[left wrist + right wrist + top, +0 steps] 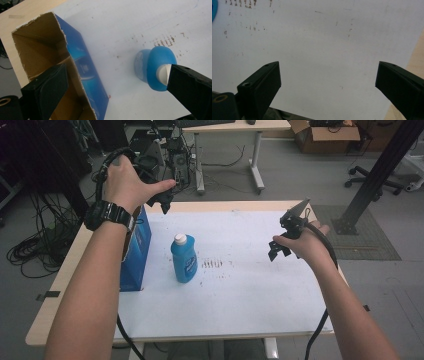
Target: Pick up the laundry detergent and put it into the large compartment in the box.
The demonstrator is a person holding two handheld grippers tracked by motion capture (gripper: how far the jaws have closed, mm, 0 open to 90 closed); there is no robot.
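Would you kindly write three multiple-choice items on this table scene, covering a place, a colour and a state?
1. Where is the bottle relative to the box?
A. Inside it
B. On the table beside it
C. On top of it

2. What colour is the bottle's cap?
A. White
B. Red
C. Black

3. How is the top of the box?
A. Taped shut
B. Covered by a lid
C. Torn open

Answers: 1 B, the bottle stands apart, right of the box in the high view. 2 A, the cap shows white. 3 C, the left gripper view looks into its brown inside past ragged edges.

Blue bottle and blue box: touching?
Apart. The high view shows a strip of white table between the bottle and the box; the left gripper view shows the gap too.
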